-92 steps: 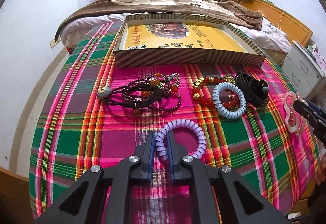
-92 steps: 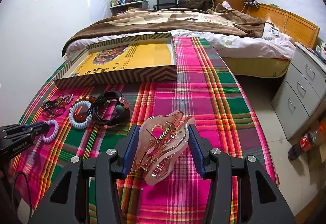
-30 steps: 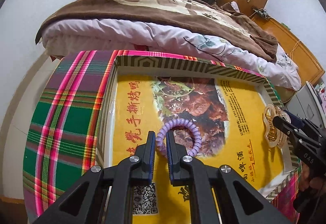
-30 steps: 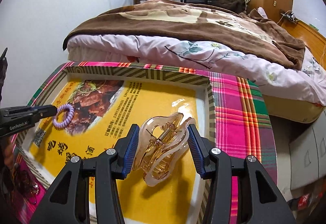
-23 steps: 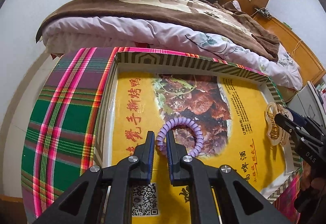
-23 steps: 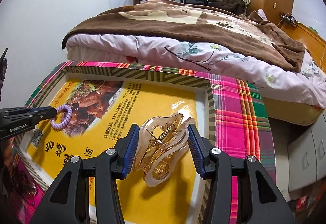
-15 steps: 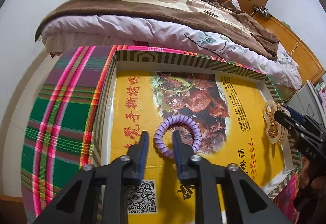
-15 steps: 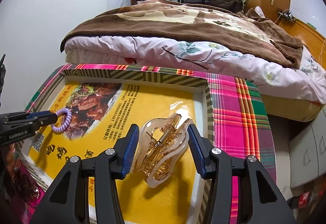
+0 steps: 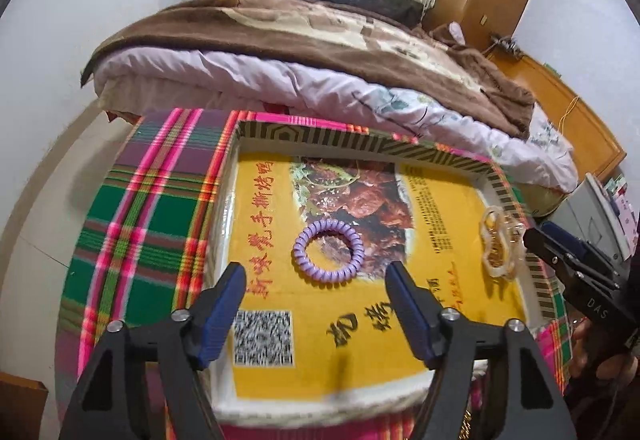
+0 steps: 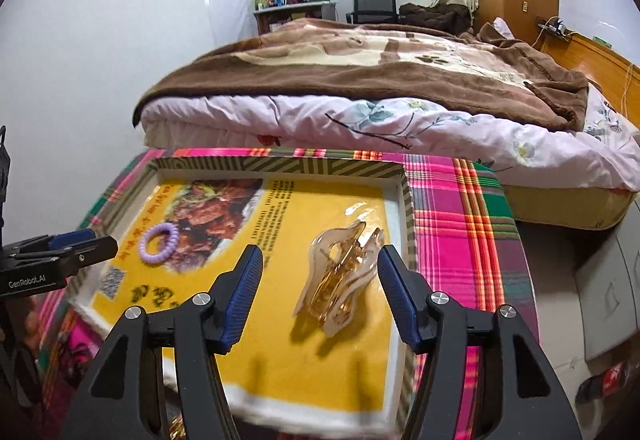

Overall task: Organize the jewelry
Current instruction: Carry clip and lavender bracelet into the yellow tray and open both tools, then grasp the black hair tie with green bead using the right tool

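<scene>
Lying flat in box [image 9: 496,176]: purple coil hair tie [image 9: 328,251], translucent amber claw clip [image 10: 340,276].

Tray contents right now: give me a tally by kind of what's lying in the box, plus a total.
Purple spiral hair tie: 1
Translucent amber claw clip: 1
Total: 2, both lying loose on the yellow floor of the tray, with the left gripper and right gripper open.

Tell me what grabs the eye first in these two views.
The bright yellow box with its printed food picture, lying on the plaid cloth. In it lie a purple coil bracelet near the middle and an amber hair claw by its right wall, each between open jaws of the left gripper and right gripper.
</scene>
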`<control>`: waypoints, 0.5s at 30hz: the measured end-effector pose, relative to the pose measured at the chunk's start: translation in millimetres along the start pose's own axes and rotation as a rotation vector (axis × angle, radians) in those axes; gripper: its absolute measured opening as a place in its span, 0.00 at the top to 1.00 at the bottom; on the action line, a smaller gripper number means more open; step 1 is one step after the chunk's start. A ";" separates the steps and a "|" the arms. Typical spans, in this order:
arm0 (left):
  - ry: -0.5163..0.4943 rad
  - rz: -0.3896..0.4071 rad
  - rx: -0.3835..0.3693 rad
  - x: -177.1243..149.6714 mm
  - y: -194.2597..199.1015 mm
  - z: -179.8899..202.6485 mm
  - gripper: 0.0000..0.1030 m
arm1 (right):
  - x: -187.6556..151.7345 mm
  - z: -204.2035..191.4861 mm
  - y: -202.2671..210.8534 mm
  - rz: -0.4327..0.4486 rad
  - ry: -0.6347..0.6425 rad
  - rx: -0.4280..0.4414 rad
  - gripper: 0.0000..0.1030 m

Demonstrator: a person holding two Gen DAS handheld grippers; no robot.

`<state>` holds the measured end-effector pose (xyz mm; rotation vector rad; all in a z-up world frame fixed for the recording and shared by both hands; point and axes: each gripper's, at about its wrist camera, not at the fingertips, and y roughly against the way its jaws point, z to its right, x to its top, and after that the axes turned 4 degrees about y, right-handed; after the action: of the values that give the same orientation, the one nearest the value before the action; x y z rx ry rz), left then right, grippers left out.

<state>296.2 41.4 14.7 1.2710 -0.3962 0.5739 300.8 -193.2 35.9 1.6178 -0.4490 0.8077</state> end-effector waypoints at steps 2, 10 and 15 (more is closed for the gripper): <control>-0.003 0.017 -0.001 -4.7 11.1 0.2 0.26 | -4.8 -0.7 11.5 0.016 -0.008 0.011 0.41; -0.016 0.061 0.005 -39.4 61.1 -4.4 0.25 | -38.4 -5.0 60.2 0.048 -0.029 0.064 0.41; -0.016 0.060 -0.008 -65.8 81.3 -8.5 0.25 | -62.9 -12.6 80.6 0.042 -0.018 0.088 0.41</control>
<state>194.4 52.8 37.6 1.2597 -0.4508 0.6124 199.5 -207.4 47.6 1.7026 -0.4677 0.8553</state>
